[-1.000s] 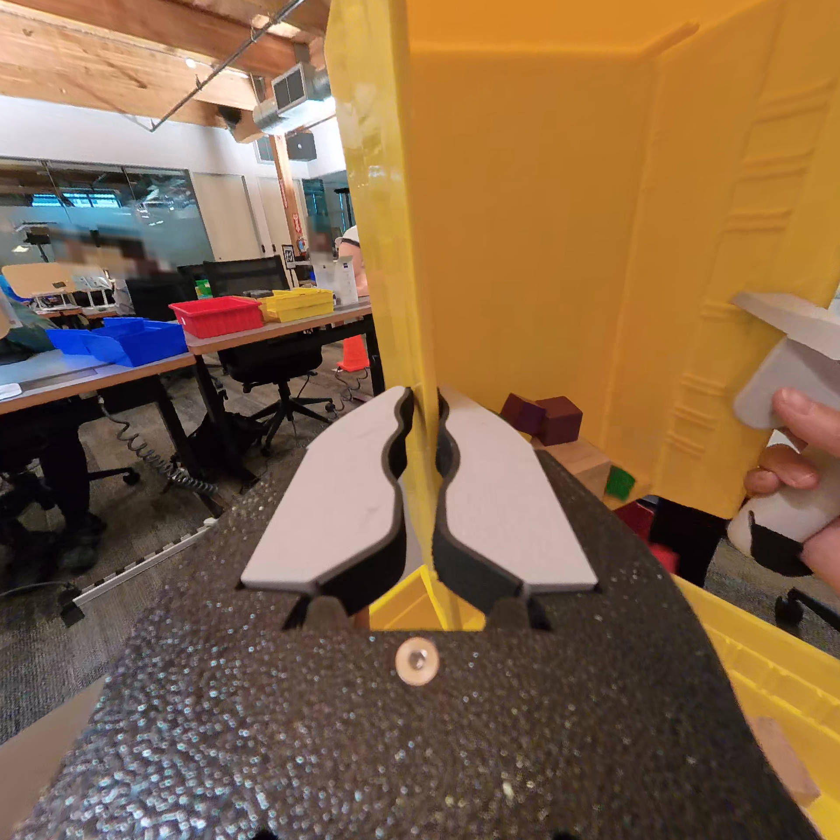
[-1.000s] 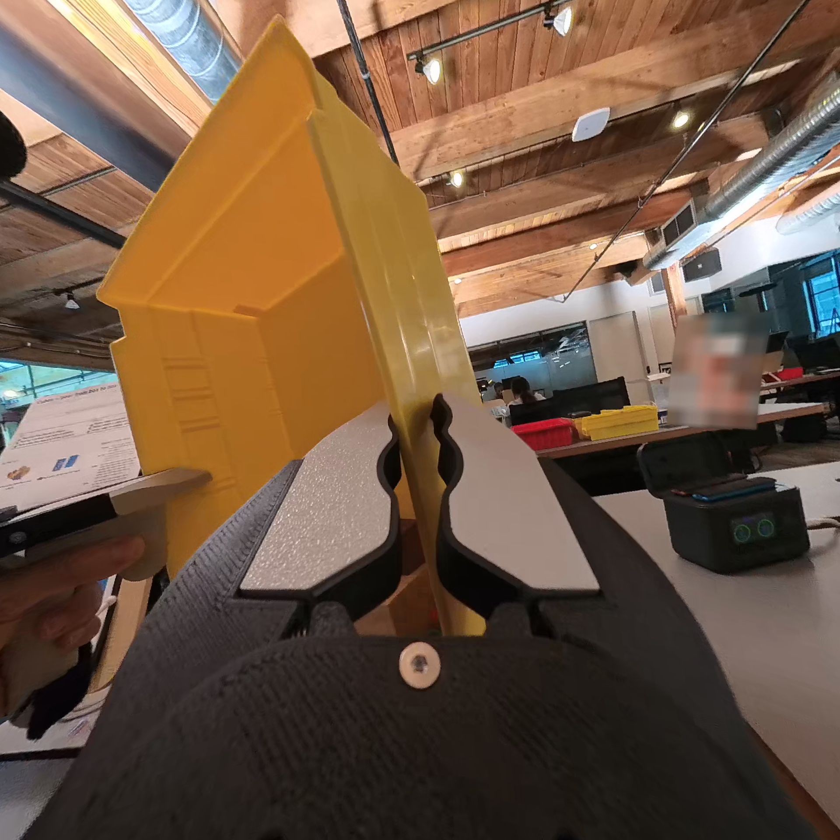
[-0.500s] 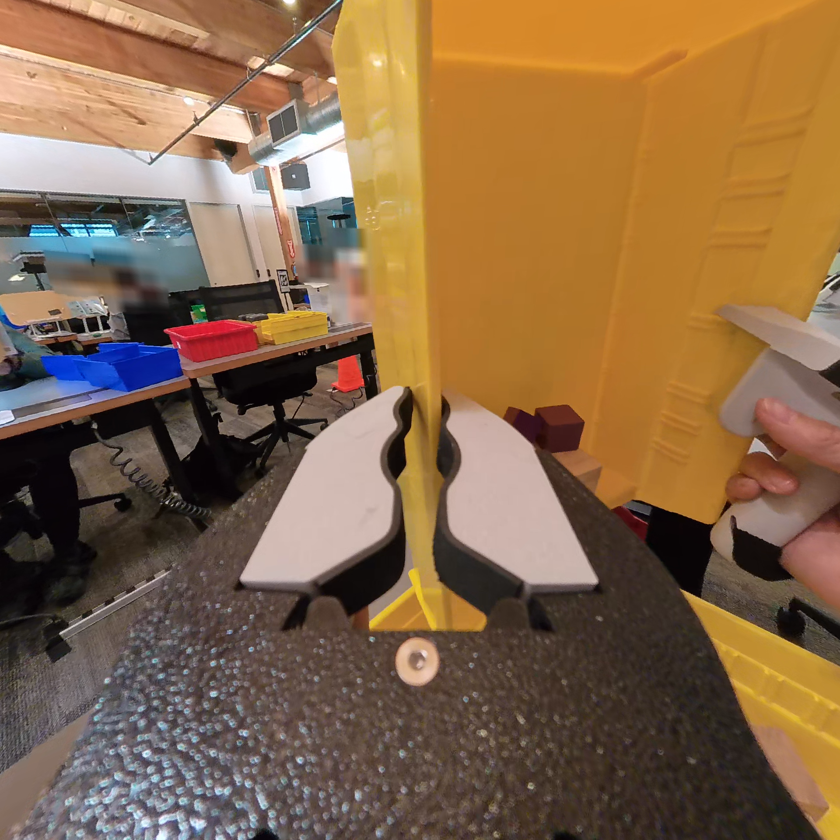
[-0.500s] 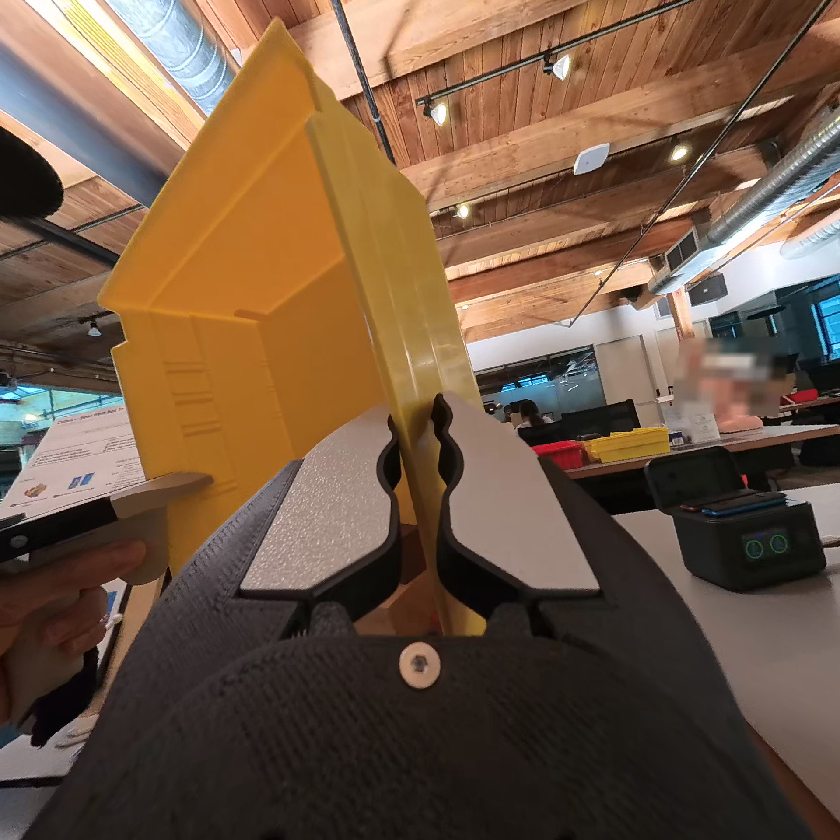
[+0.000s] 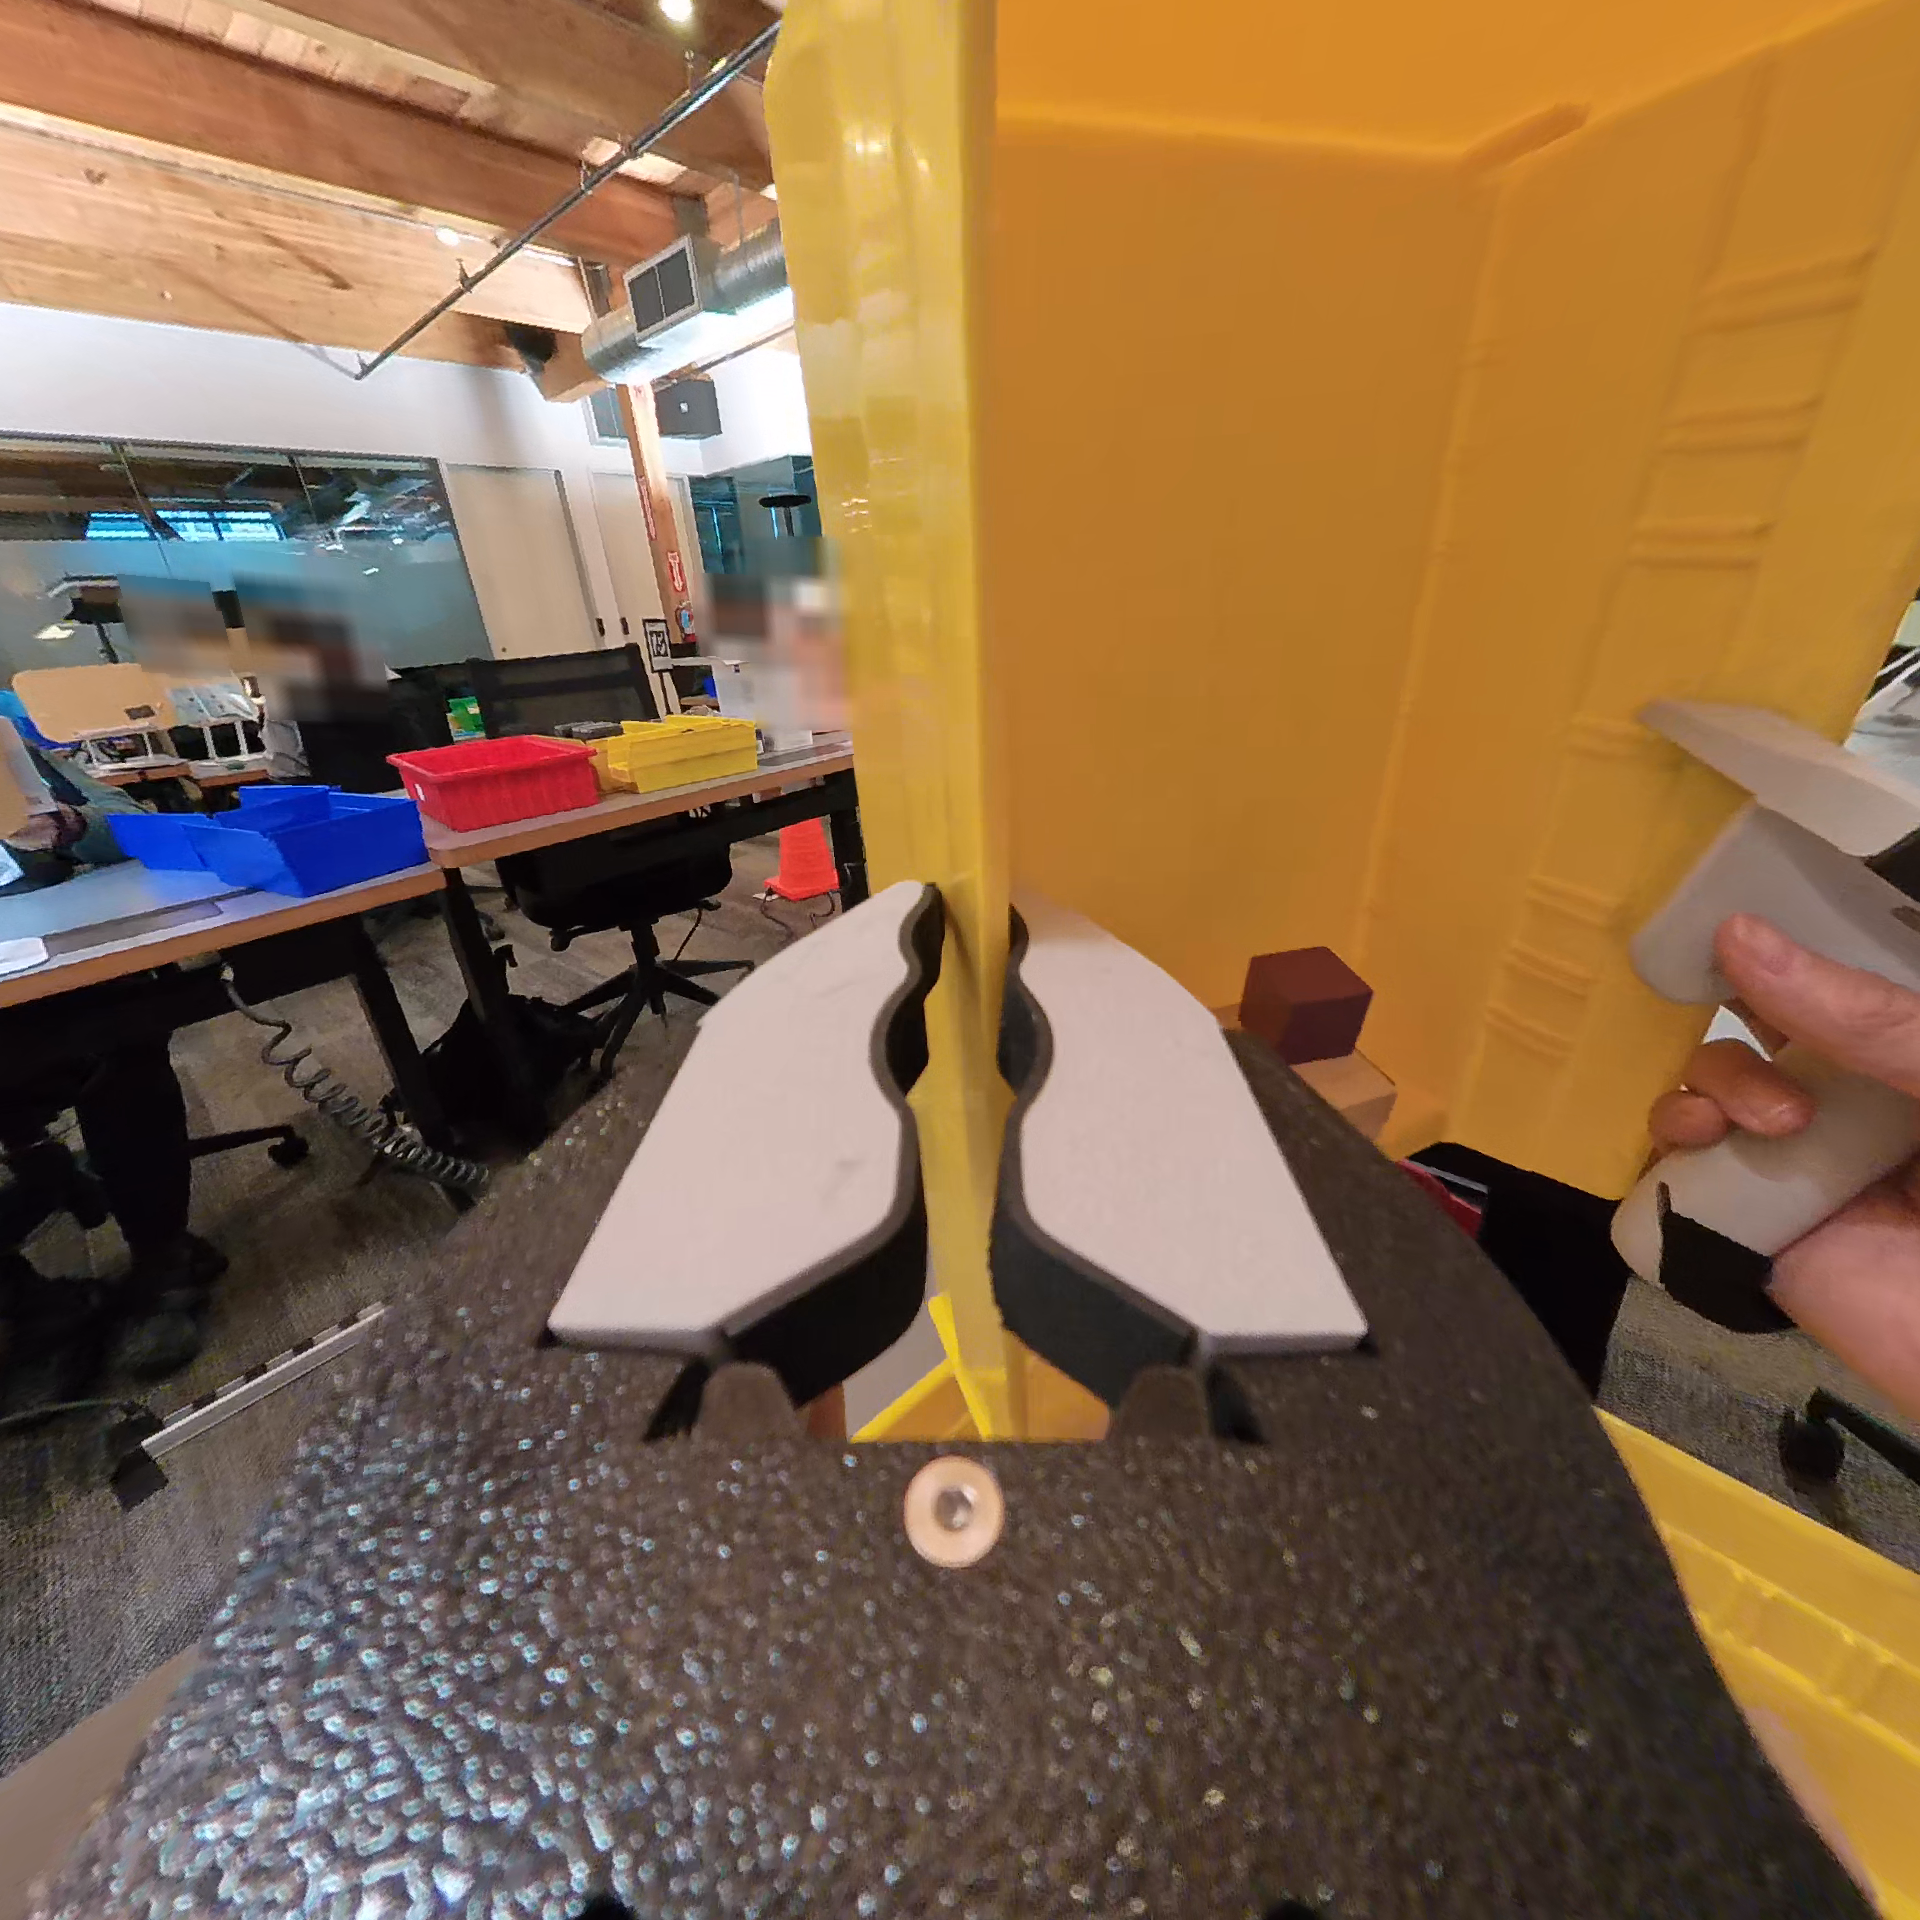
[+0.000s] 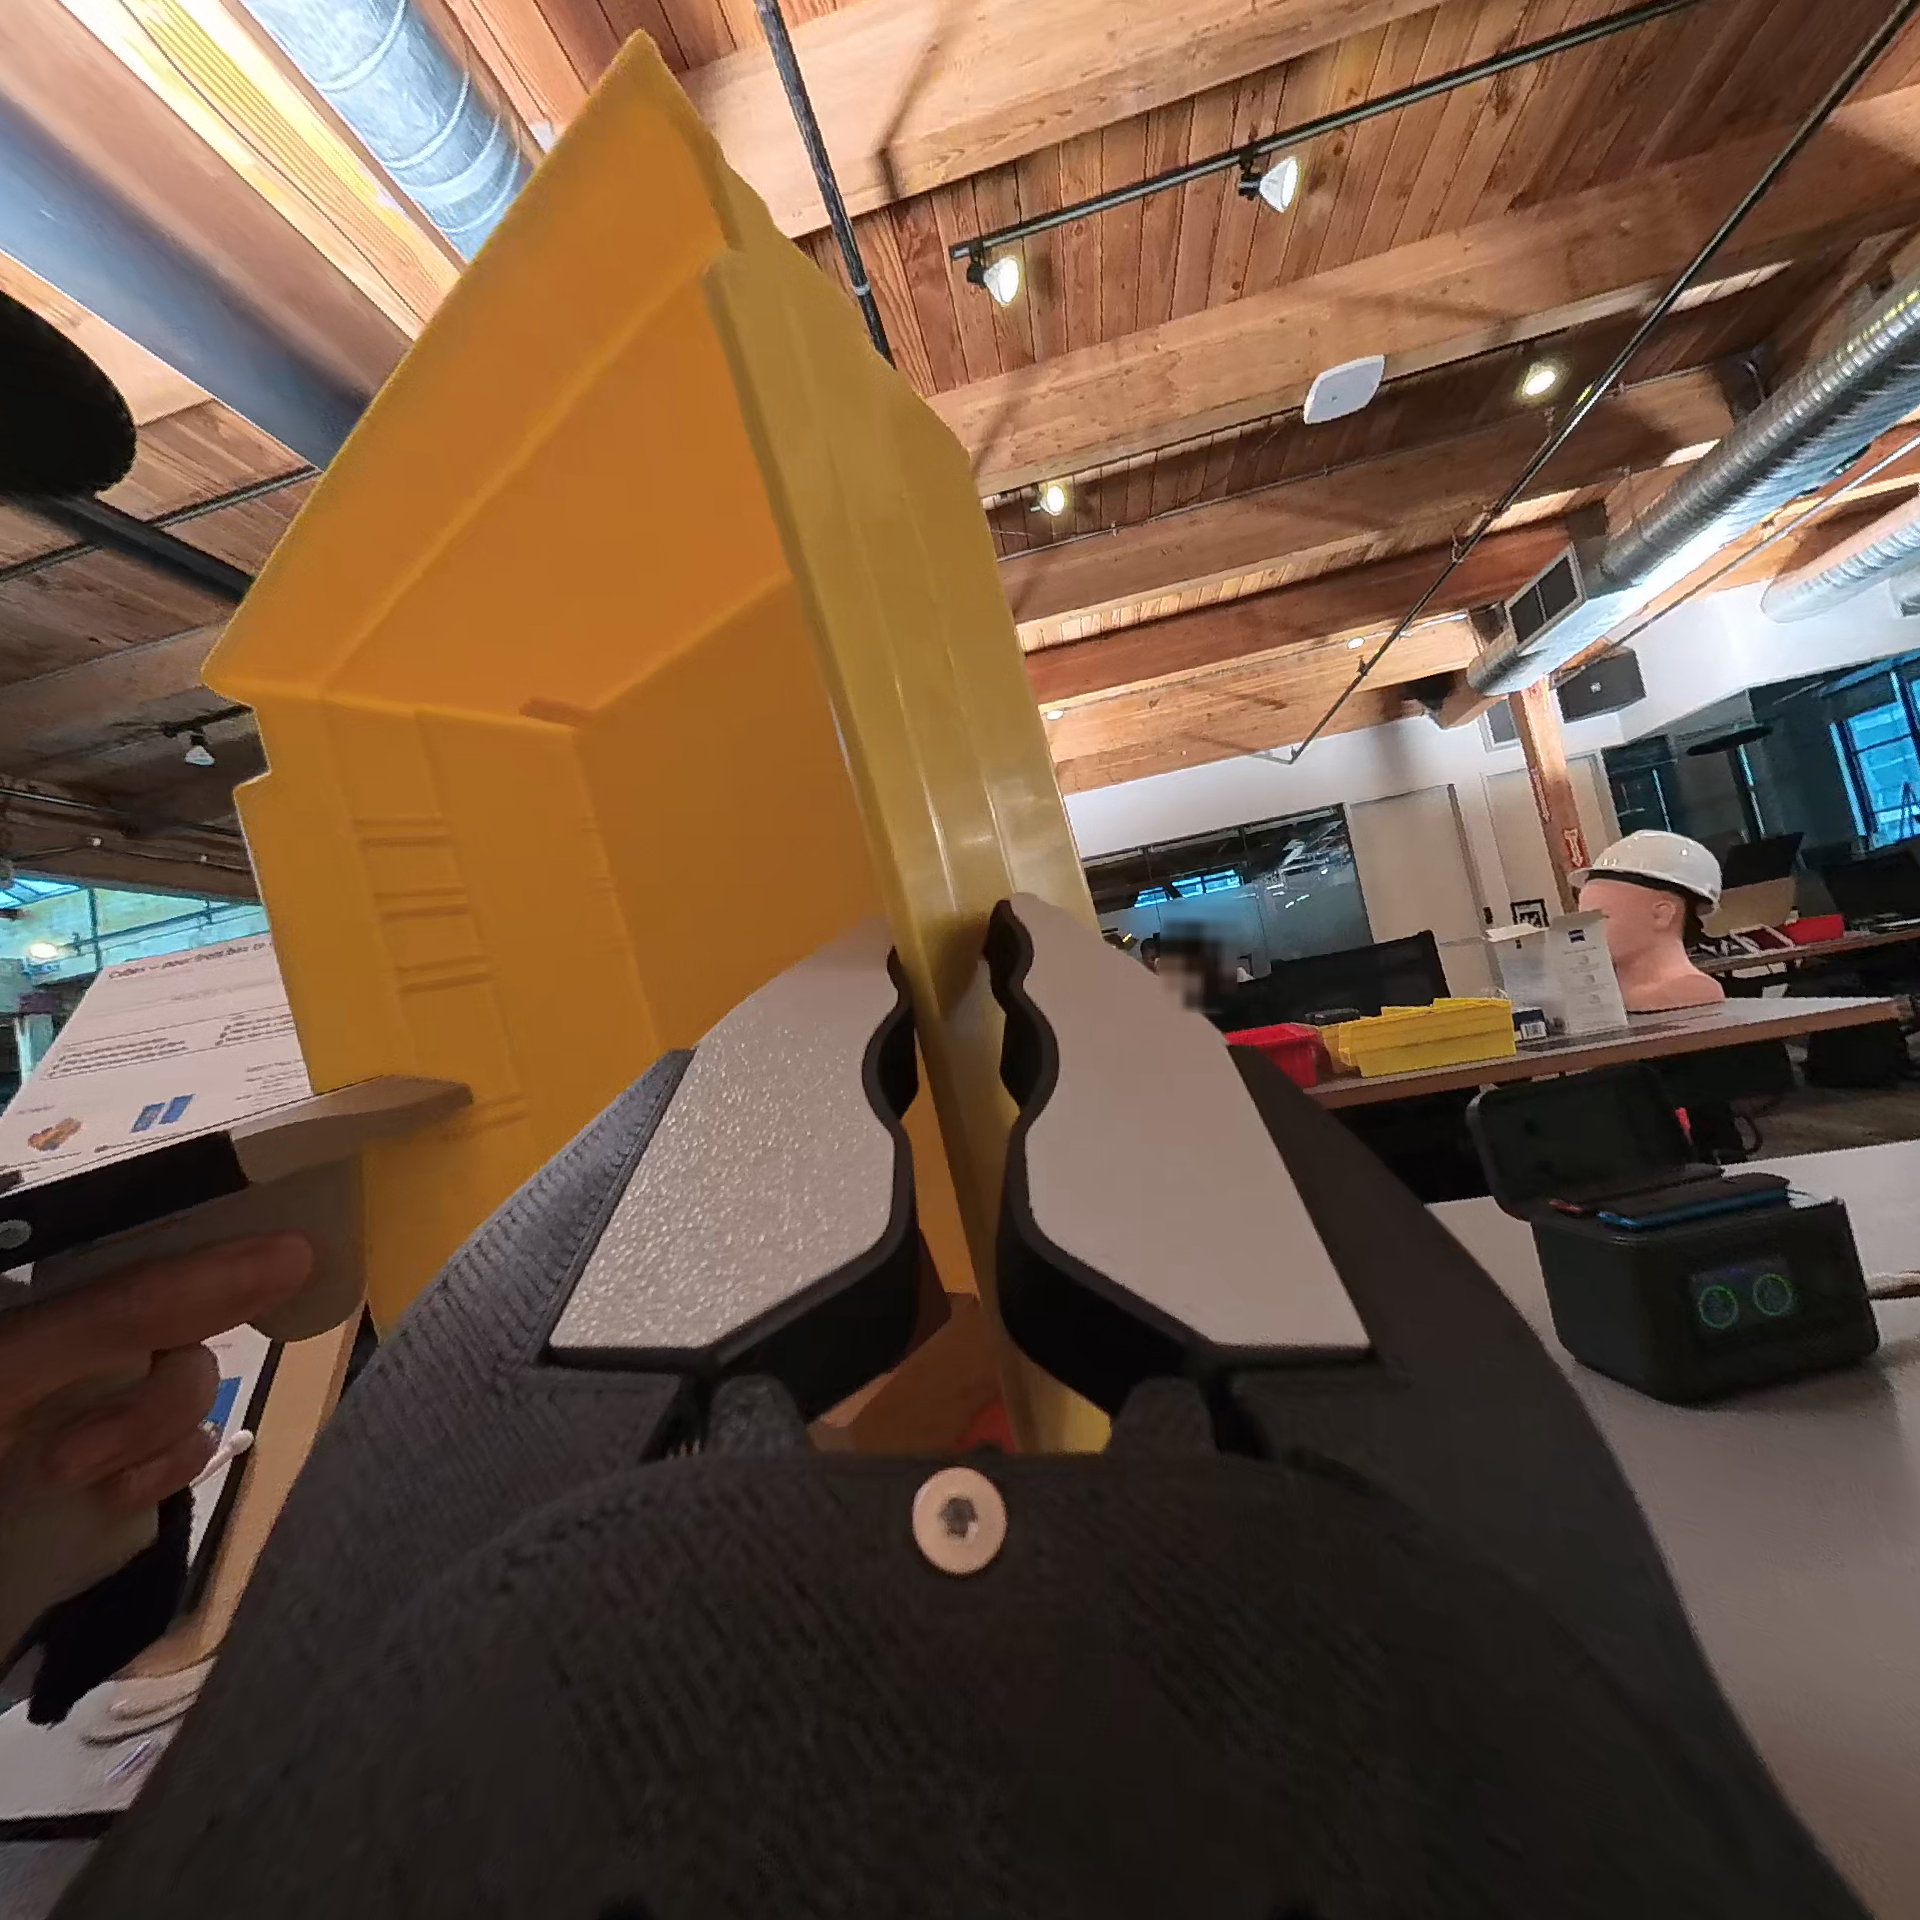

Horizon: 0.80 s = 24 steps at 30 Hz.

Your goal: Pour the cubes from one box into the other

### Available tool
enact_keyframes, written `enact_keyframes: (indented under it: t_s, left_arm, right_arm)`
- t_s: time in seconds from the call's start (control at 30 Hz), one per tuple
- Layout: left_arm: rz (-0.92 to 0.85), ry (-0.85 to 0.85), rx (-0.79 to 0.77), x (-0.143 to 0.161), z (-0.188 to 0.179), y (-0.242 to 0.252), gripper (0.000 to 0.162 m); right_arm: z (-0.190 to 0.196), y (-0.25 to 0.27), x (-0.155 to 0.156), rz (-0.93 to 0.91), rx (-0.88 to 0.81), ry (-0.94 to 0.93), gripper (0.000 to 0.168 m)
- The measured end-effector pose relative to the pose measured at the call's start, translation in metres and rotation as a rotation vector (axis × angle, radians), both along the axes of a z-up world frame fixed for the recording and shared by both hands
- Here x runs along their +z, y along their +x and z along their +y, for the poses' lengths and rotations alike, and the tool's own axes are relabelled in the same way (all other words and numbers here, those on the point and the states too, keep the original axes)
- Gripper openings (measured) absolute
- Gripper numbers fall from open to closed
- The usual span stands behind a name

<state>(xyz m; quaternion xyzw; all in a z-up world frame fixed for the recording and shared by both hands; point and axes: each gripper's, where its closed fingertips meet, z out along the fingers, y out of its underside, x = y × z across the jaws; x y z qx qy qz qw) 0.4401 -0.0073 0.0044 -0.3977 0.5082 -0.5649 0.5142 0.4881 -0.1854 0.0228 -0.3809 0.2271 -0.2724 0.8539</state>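
I hold a yellow box (image 5: 1226,540) tipped up steeply, its open side facing me. My left gripper (image 5: 971,914) is shut on one side wall. My right gripper (image 6: 951,935) is shut on the opposite wall of the same yellow box (image 6: 582,727). A dark red cube (image 5: 1304,1003) and a pale wooden cube (image 5: 1351,1086) sit at the box's low end. A second yellow box (image 5: 1787,1590) lies below at the lower right. The right gripper's finger (image 5: 1756,764) and the hand holding it show at the right in the left wrist view. The left gripper's finger (image 6: 353,1107) shows at the left in the right wrist view.
A black case (image 6: 1683,1278) with lit dials stands on the grey table (image 6: 1766,1507) to the right. Red, yellow and blue bins (image 5: 488,774) sit on far desks. A mannequin head with a white helmet (image 6: 1652,914) stands behind. A printed sheet (image 6: 156,1060) lies at the left.
The box has tipped further up. Several cubes that were at its low end, purple and green among them, have gone from view. Both grips are unchanged.
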Motion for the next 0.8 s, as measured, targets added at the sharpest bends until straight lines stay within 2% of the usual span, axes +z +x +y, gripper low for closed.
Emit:
enact_keyframes:
  t_s: [0.2,0.37,0.7,0.8]
  left_arm:
    - [-0.006,0.0,-0.007,-0.004,-0.002,0.0,0.008]
    - [-0.075,-0.004,-0.017,0.006,-0.003,-0.004,0.009]
    - [-0.074,-0.01,-0.005,0.005,0.001,-0.004,0.009]
    - [-0.122,-0.002,-0.011,0.013,0.0,-0.012,0.009]
  right_arm:
    - [-0.002,0.001,-0.004,-0.003,-0.002,0.003,0.011]
    - [-0.002,-0.003,0.007,-0.055,0.002,0.022,0.012]
    - [0.002,-0.001,0.007,-0.052,0.009,0.016,0.011]
    - [0.001,-0.007,0.013,-0.088,0.025,0.046,0.011]
